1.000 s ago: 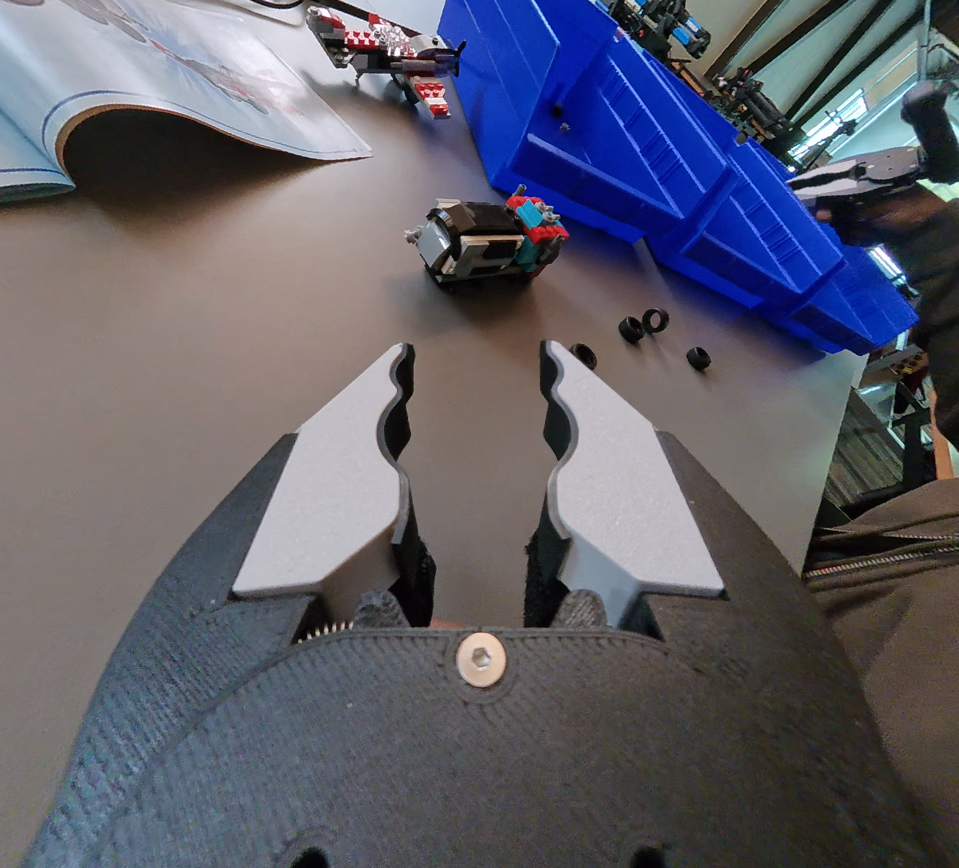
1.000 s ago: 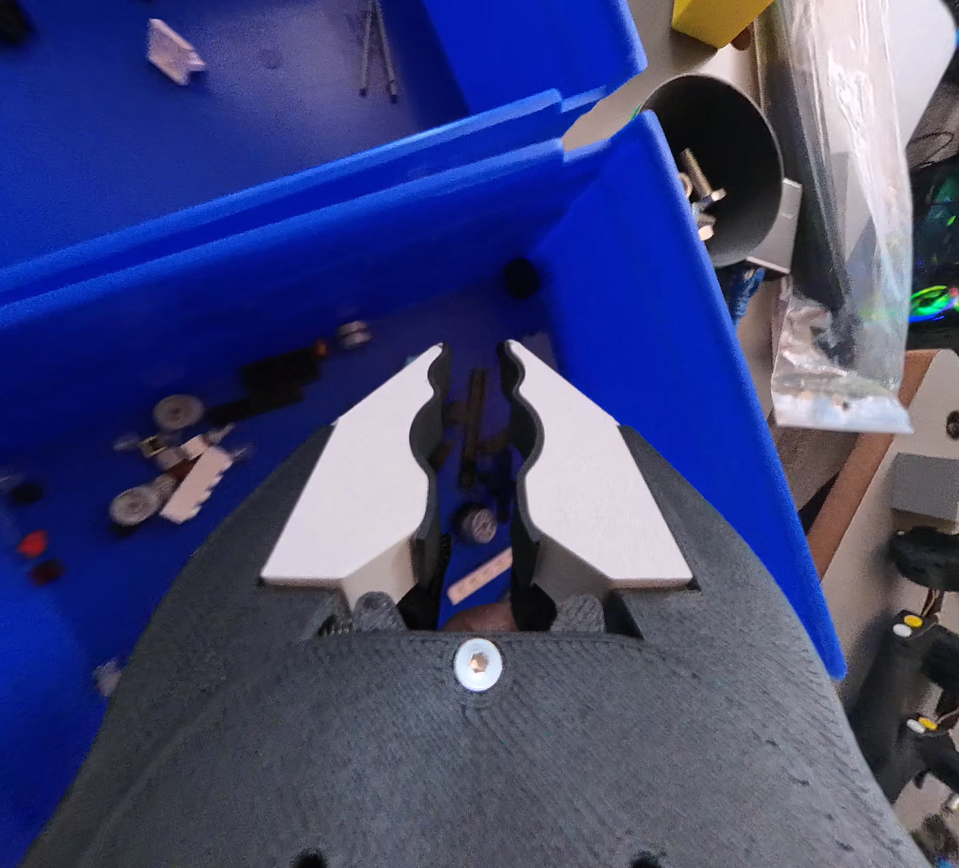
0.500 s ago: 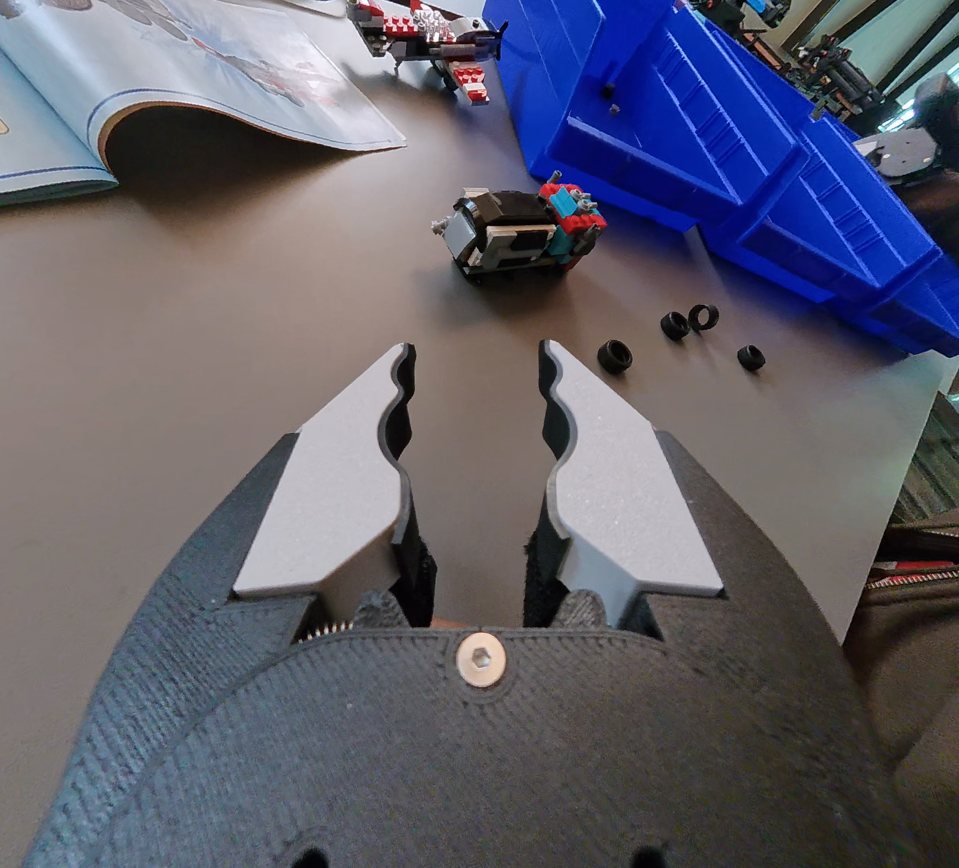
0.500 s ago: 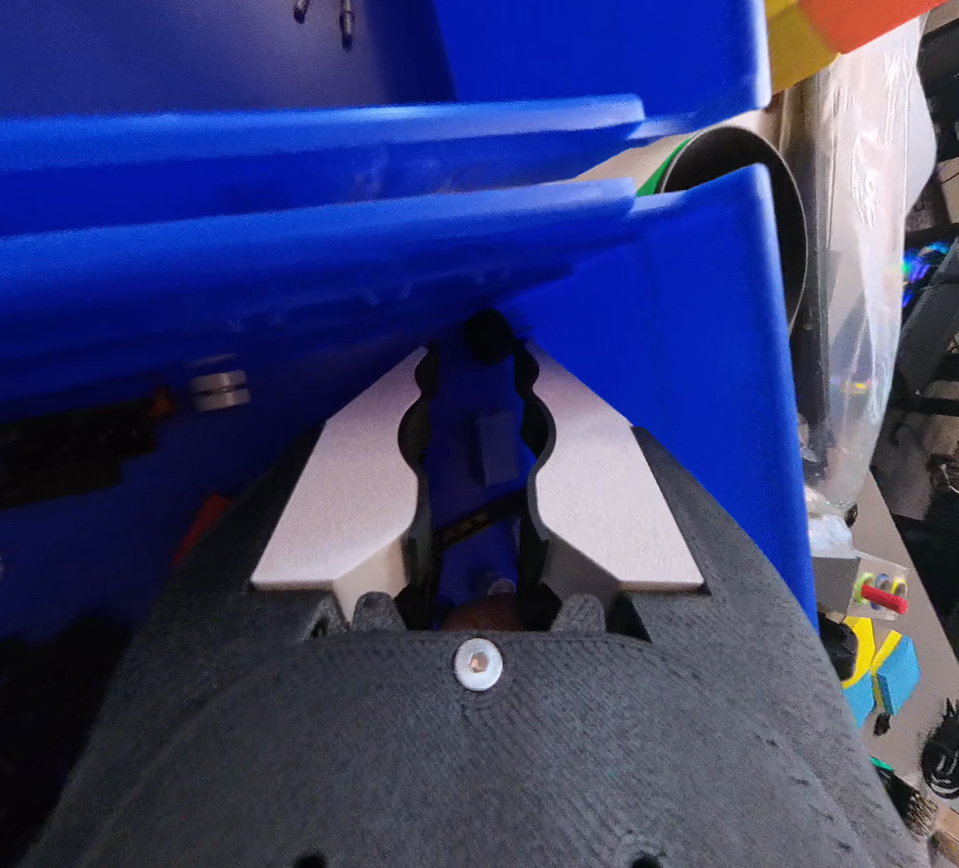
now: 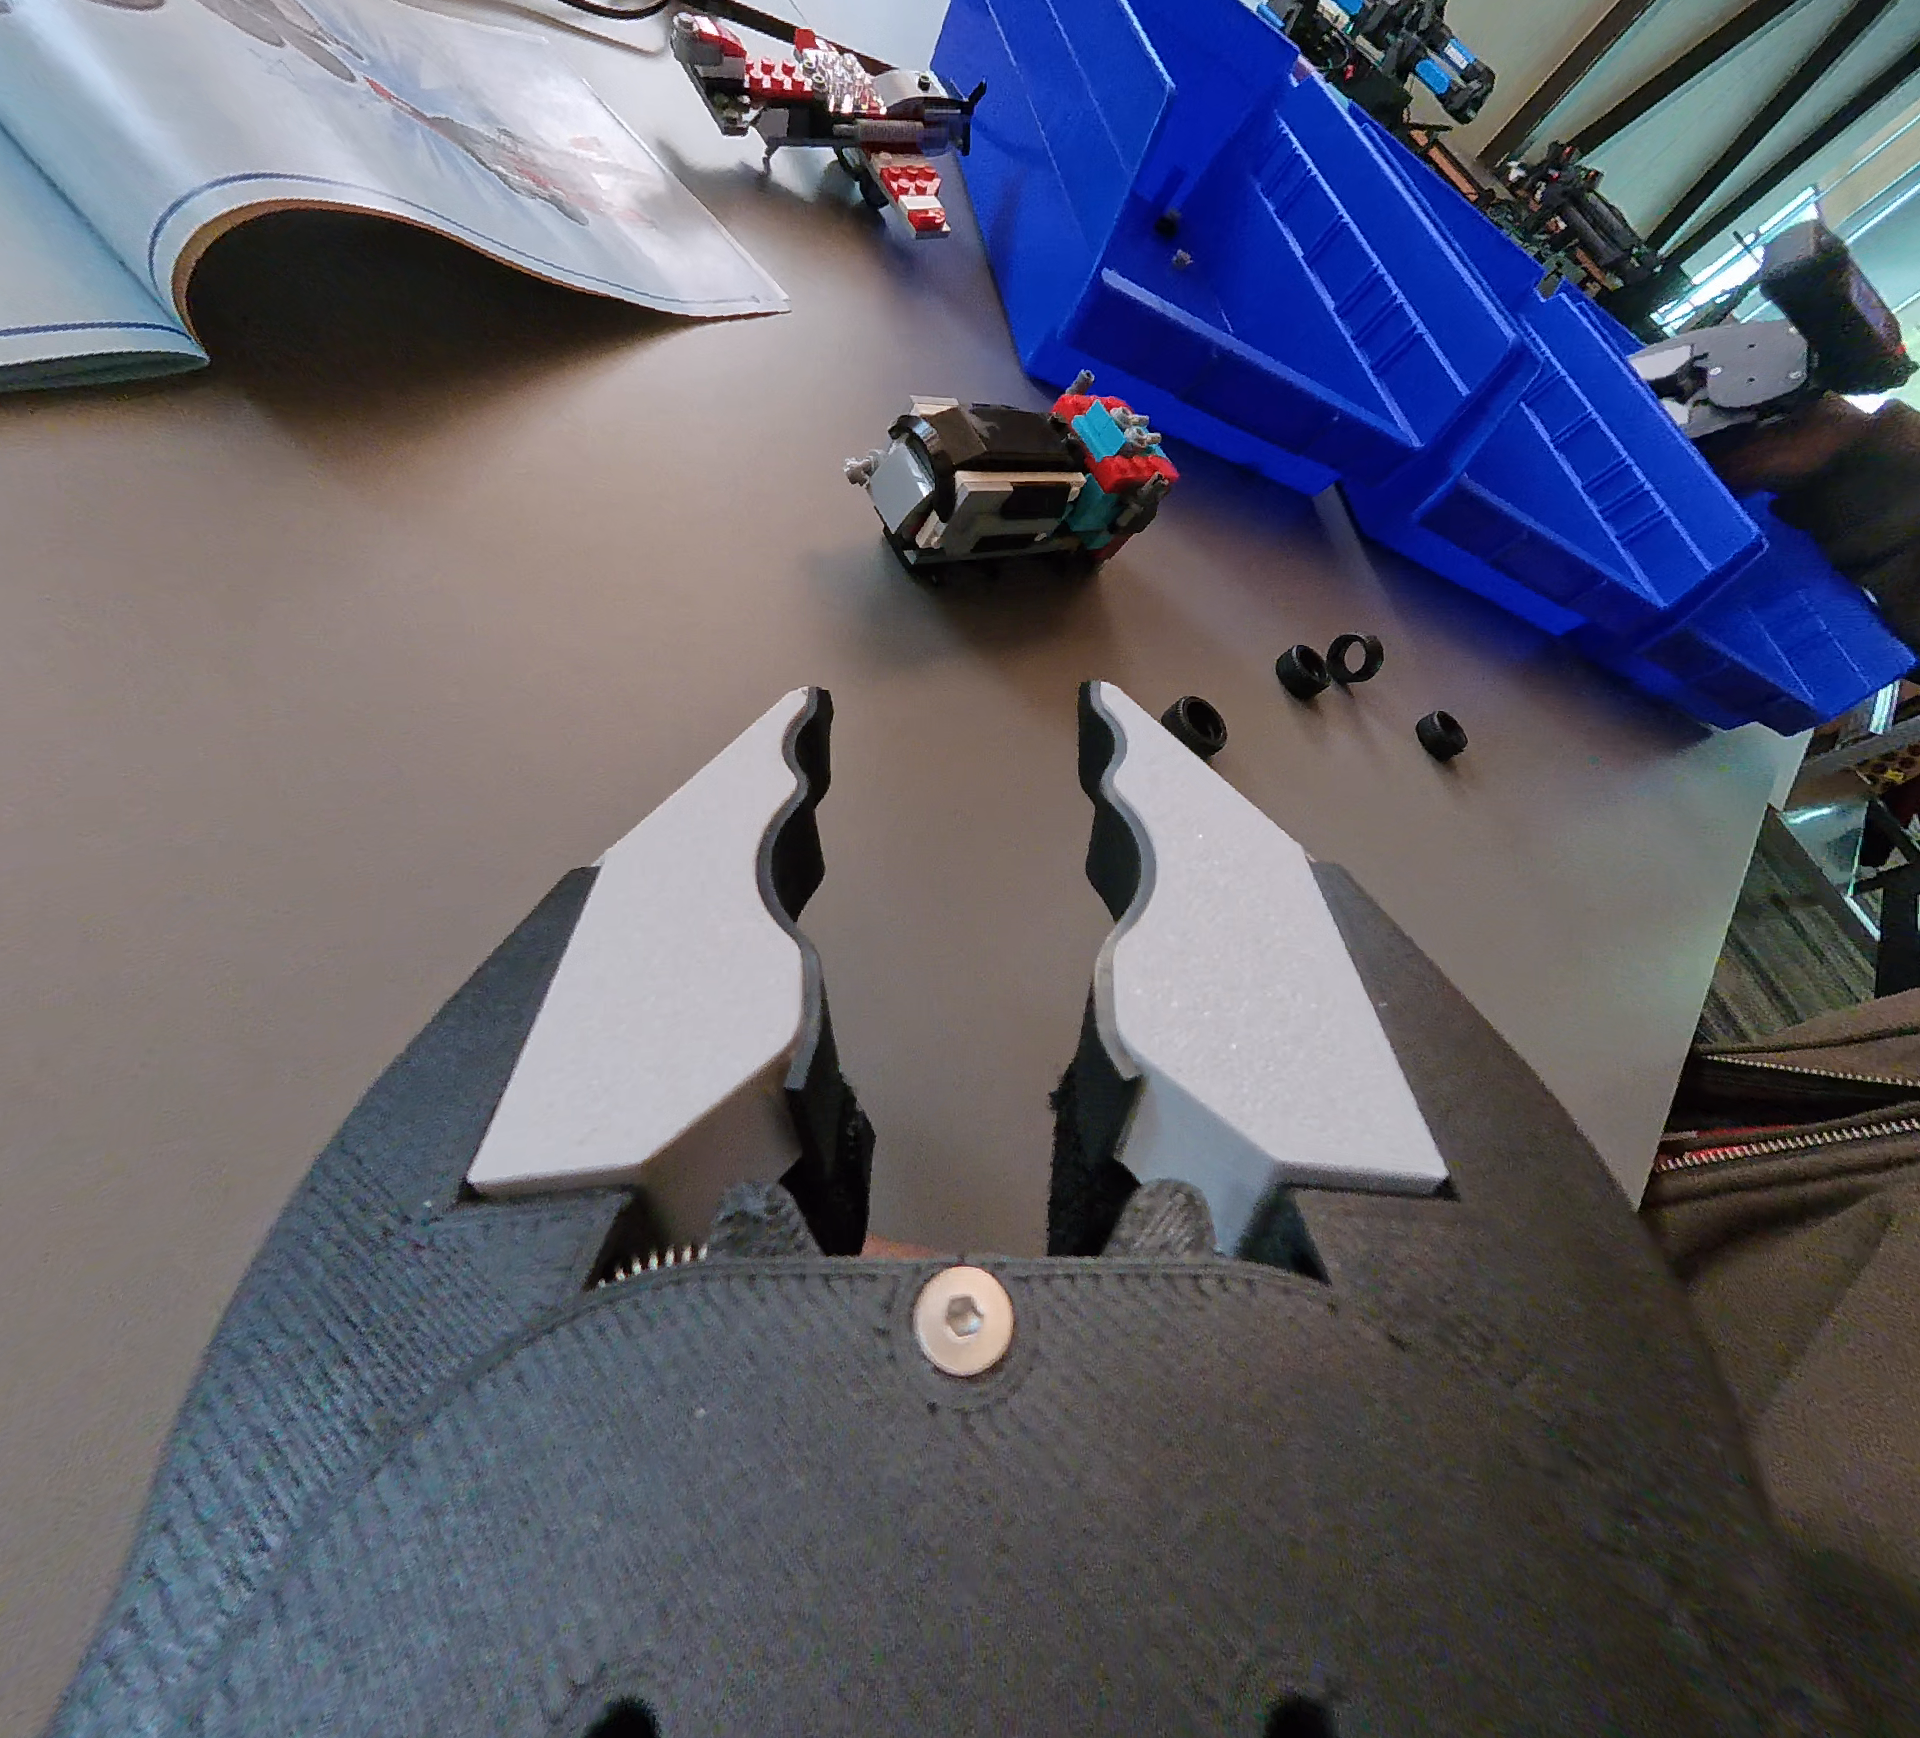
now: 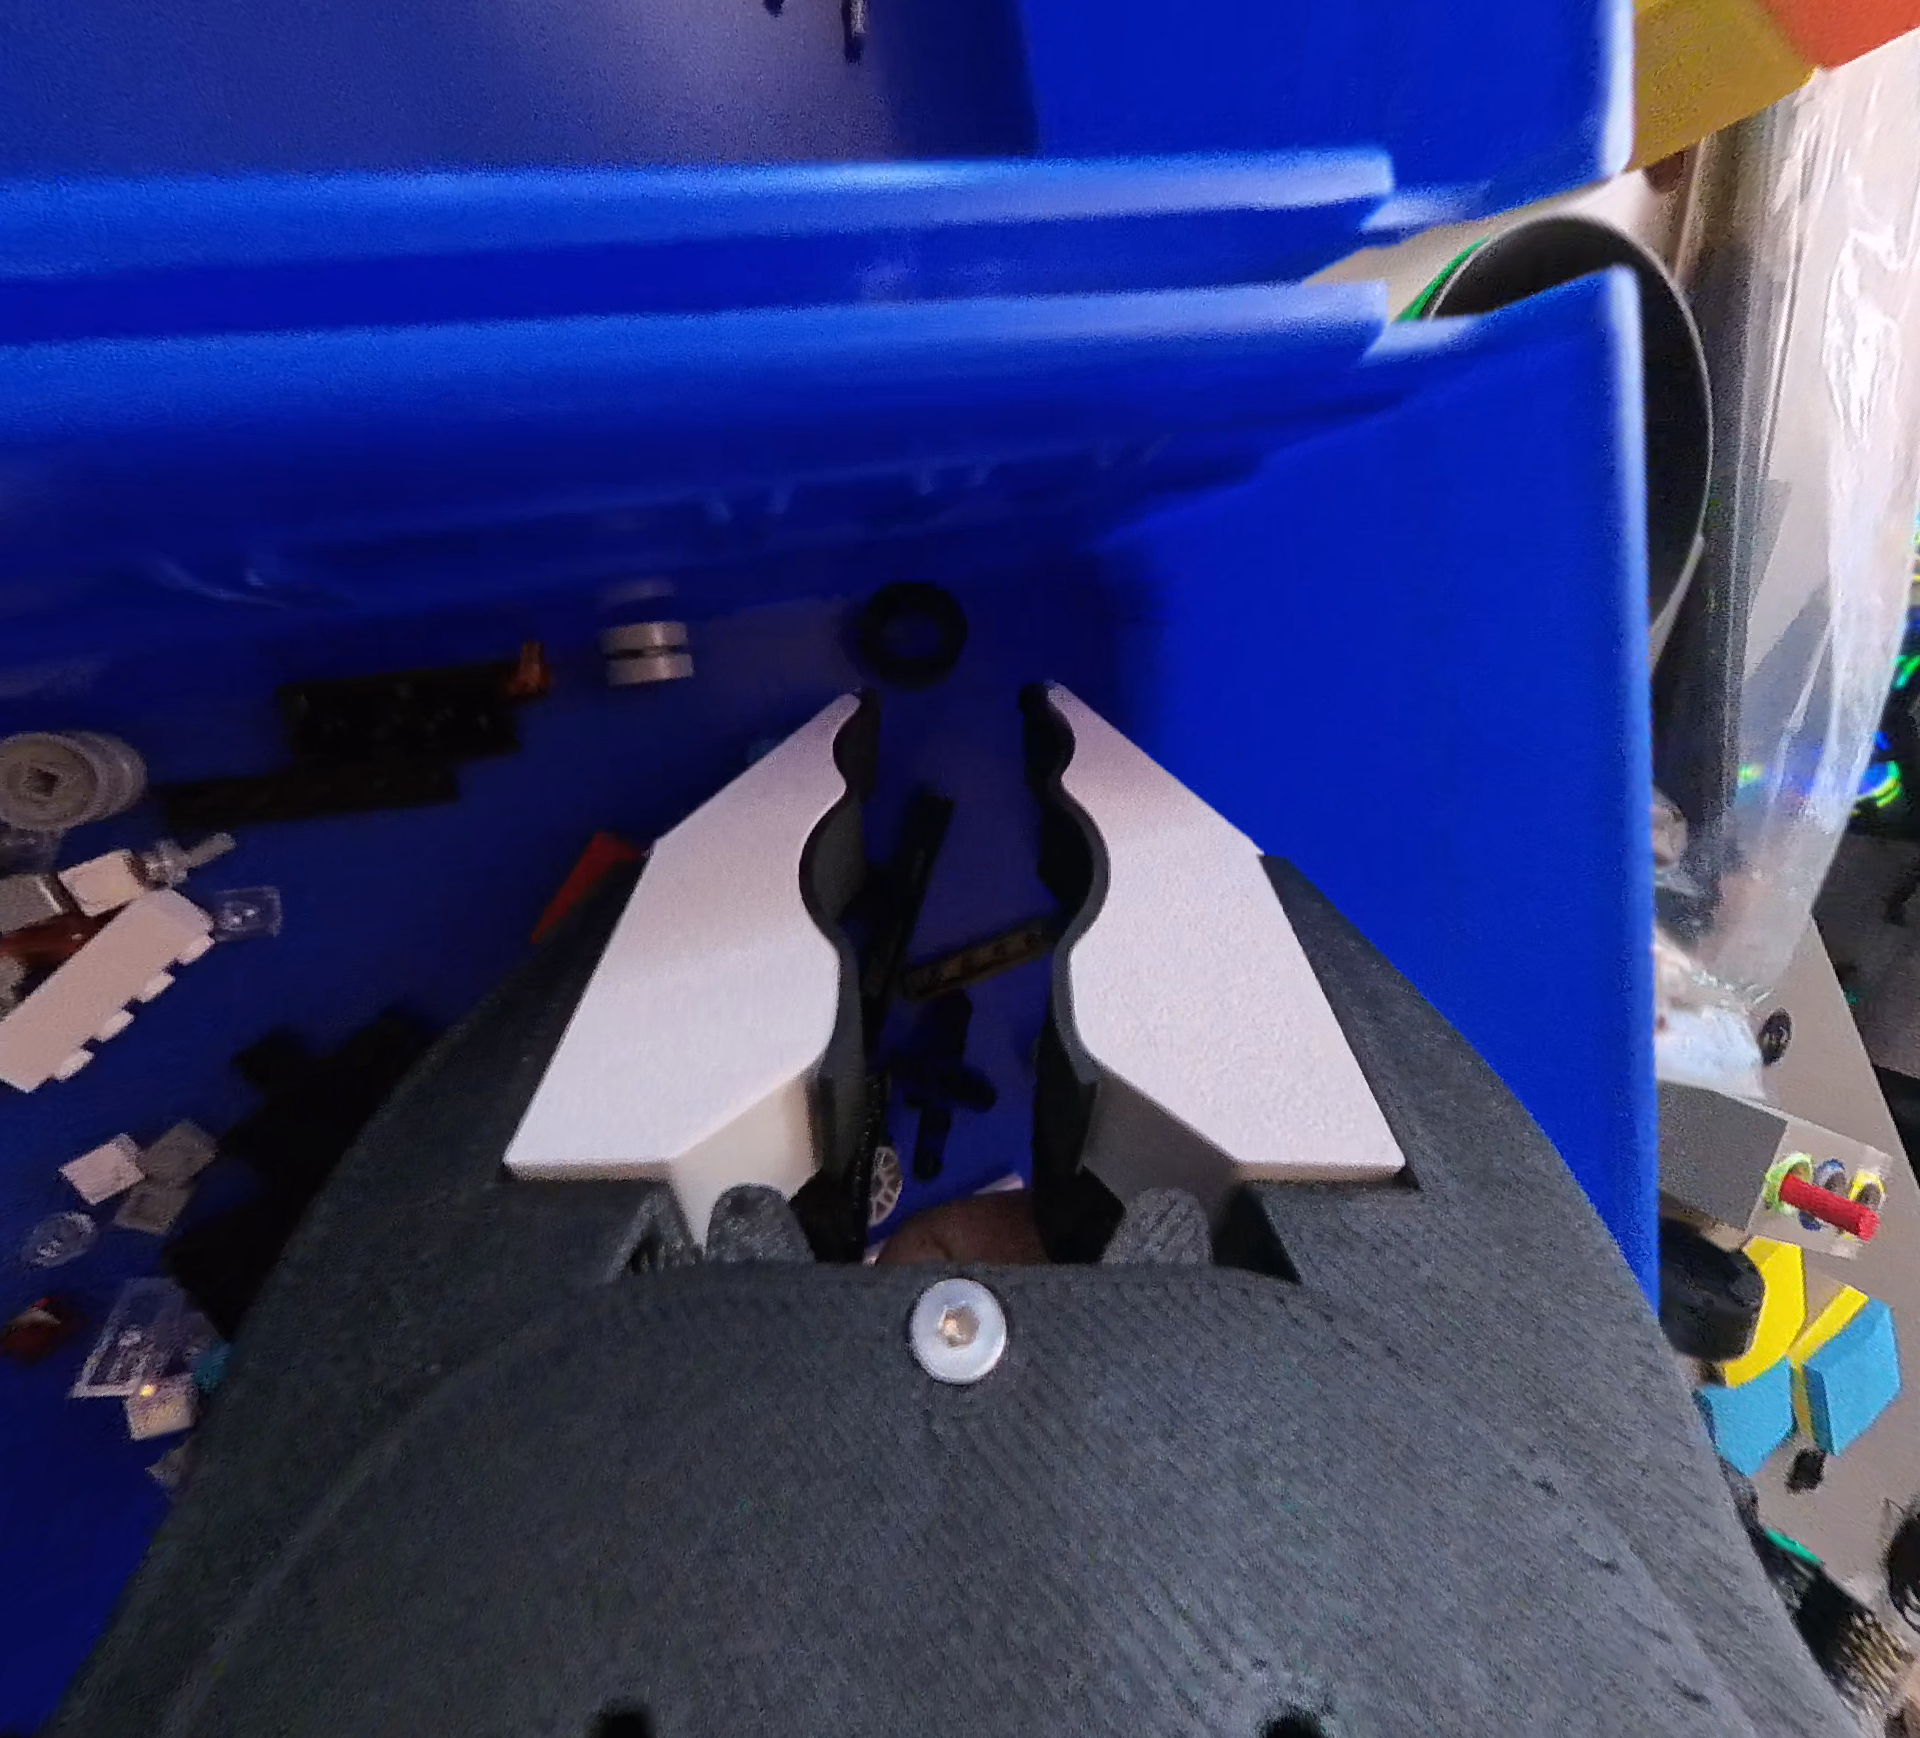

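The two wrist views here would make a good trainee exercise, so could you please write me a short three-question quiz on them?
1. True or false: the left gripper is clamped on one of the small black tyres on the table.
2. How many loose black tyres lie on the table to the right of the left gripper? A) two B) four C) six
3. Which small part lies just beyond the fingertips of the right gripper inside the blue bin?

Key: 1. False; its jaws stand open over bare table. 2. B. 3. A black tyre ring.
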`<state>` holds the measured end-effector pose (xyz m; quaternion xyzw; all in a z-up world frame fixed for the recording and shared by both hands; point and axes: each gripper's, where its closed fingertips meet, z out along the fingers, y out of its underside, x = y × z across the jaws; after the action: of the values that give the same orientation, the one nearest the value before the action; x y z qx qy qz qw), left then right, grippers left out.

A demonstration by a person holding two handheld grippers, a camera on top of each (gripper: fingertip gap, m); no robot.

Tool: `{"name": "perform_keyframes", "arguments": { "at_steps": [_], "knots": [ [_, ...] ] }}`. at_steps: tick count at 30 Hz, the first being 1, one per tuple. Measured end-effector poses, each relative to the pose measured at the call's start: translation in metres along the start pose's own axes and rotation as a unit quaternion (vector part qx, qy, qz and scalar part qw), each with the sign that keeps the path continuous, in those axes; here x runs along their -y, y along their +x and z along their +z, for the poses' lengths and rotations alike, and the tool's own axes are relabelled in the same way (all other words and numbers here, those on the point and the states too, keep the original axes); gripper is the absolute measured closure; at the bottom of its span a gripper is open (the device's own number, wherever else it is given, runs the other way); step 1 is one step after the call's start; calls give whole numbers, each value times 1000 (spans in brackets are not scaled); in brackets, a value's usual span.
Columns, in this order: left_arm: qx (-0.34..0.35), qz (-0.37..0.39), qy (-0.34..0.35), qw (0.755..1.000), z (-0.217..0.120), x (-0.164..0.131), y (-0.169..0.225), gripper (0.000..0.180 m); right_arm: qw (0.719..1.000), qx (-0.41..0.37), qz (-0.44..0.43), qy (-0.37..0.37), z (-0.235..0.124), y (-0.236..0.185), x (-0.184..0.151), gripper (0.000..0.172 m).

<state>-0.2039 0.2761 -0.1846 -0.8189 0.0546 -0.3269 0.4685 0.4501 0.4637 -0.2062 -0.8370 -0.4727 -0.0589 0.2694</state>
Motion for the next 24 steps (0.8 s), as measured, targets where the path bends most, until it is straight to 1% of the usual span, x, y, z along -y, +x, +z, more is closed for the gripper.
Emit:
{"name": "perform_keyframes", "arguments": {
  "at_steps": [3, 6, 10, 13, 15, 16, 18, 21, 24],
  "knots": [
    [0, 2, 4, 1000, -1, 1, 0, 132, 1000, 19, -5, 8, 2, -4, 9, 139],
    [-1, 2, 10, 1000, -2, 2, 1, 132, 999, 33, -7, -10, 13, -7, 6, 136],
    [-3, 3, 11, 1000, -2, 3, 1, 132, 998, 58, 25, -12, 18, -8, 6, 143],
    [-6, 1, 11, 1000, -3, 3, 2, 132, 998, 53, 40, -15, 17, -5, 4, 152],
    [-8, 1, 13, 1000, -3, 3, 2, 132, 997, 57, 51, -17, 13, -6, 4, 157],
    [-9, 1, 15, 1000, -3, 3, 2, 132, 997, 57, 55, -13, 10, -6, 6, 164],
    [-11, 0, 17, 1000, -4, 4, 3, 132, 996, 56, 67, 0, 1, -5, 9, 167],
    [-15, 0, 17, 1000, -4, 4, 4, 132, 995, 55, 85, 26, -15, -4, 16, 168],
    [-19, 1, 14, 1000, -4, 3, 5, 132, 994, 45, 93, 25, -20, 2, 13, 160]
  ]
}}
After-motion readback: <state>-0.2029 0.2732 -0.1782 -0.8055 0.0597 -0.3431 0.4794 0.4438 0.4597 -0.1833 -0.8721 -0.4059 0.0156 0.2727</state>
